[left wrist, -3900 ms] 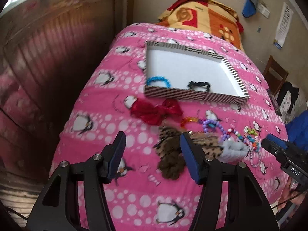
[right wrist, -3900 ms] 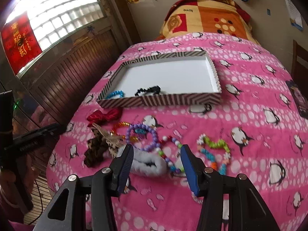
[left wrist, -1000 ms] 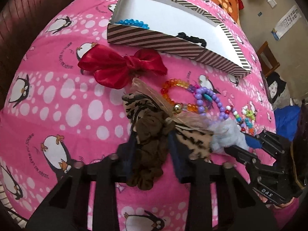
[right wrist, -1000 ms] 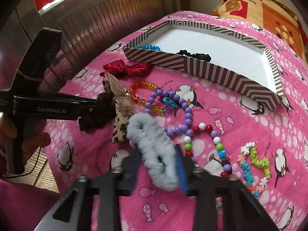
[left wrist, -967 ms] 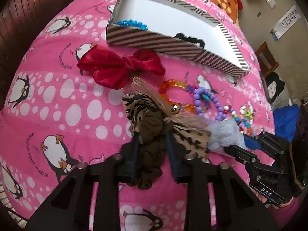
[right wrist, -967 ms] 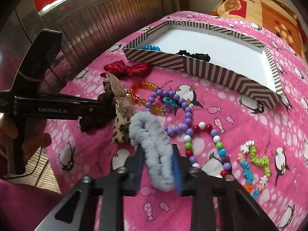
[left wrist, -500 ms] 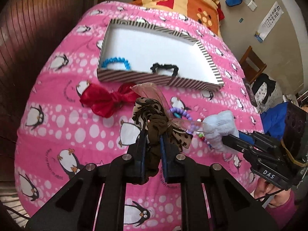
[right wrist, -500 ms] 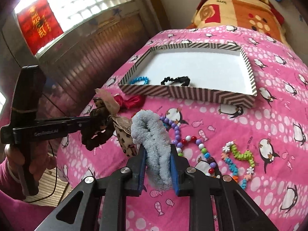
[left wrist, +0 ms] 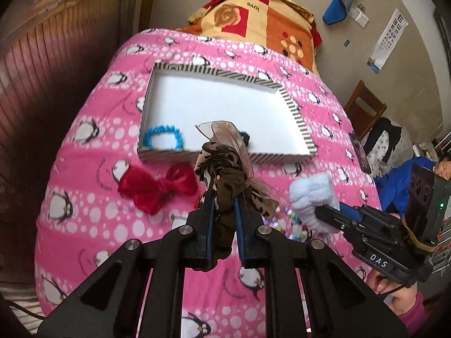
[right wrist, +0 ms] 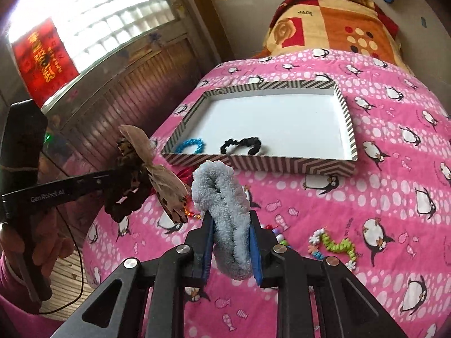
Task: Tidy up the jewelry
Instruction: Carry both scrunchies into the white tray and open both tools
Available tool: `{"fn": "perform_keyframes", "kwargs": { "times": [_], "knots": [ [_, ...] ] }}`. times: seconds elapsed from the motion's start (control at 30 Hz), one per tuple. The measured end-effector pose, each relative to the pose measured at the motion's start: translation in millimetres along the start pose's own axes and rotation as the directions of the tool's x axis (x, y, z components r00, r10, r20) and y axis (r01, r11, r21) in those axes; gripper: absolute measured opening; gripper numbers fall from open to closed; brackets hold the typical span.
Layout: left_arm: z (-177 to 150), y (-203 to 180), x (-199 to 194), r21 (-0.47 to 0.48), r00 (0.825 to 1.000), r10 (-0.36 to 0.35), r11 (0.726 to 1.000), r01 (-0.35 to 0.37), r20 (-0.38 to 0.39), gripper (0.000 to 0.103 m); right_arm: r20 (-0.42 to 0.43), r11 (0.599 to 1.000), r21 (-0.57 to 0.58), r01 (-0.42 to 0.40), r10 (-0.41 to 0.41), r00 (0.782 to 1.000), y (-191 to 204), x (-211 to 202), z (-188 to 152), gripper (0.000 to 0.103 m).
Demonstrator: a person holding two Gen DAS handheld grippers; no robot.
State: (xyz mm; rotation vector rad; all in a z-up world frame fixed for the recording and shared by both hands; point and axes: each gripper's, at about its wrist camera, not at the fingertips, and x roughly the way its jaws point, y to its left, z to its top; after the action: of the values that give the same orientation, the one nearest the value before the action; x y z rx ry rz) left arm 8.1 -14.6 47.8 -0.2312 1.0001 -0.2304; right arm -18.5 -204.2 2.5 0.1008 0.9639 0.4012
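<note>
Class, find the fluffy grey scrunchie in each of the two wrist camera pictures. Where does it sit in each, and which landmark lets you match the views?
Left wrist view: the fluffy grey scrunchie is right of centre, pinched at the tip of the right gripper.
Right wrist view: the scrunchie is at centre, low, clamped between that gripper's fingers.
Shared landmark: the striped tray on the pink penguin blanket.

Window glare, fisheye warp, dark edges
</note>
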Motion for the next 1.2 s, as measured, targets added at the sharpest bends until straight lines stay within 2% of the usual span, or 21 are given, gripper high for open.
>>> {"fn": "perform_keyframes", "kwargs": {
  "times": [0.47, 0.73, 0.9, 1.03, 1.2],
  "knots": [
    [52.0, 6.5, 19.8, -0.009, 0.997, 0.059, 0.998, -0.058, 0.054, 0.012, -0.003, 0.999, 0.009, 0.054, -0.054, 0.999, -9.7, 16.1, 44.0, 0.021],
    [86.2, 21.3, 41.6, -0.044, 0.996, 0.076, 0.996, -0.074, 0.055, 0.012, -0.005, 0.997, -0.014, 0.075, -0.075, 0.997, -12.7, 41.4, 90.1, 0.021],
    [111.9, 35.9, 63.8, -0.096, 0.998, 0.058, 0.994, -0.055, 0.028, 0.012, -0.014, 0.998, 0.000, 0.059, -0.059, 0.998, -19.0, 72.7, 122.2, 0.021],
    [129.3, 45.3, 94.3, -0.123, 0.996, 0.091, 0.988, -0.091, -0.005, 0.012, -0.054, 0.998, -0.002, 0.060, -0.060, 0.997, -23.7, 108.5, 142.3, 0.021],
    [135.9, 56.9, 126.1, -0.138, 0.989, 0.137, 0.980, -0.143, -0.048, 0.012, -0.093, 0.997, 0.040, 0.070, -0.066, 0.993, -38.7, 152.4, 157.9, 0.021]
  ]
}}
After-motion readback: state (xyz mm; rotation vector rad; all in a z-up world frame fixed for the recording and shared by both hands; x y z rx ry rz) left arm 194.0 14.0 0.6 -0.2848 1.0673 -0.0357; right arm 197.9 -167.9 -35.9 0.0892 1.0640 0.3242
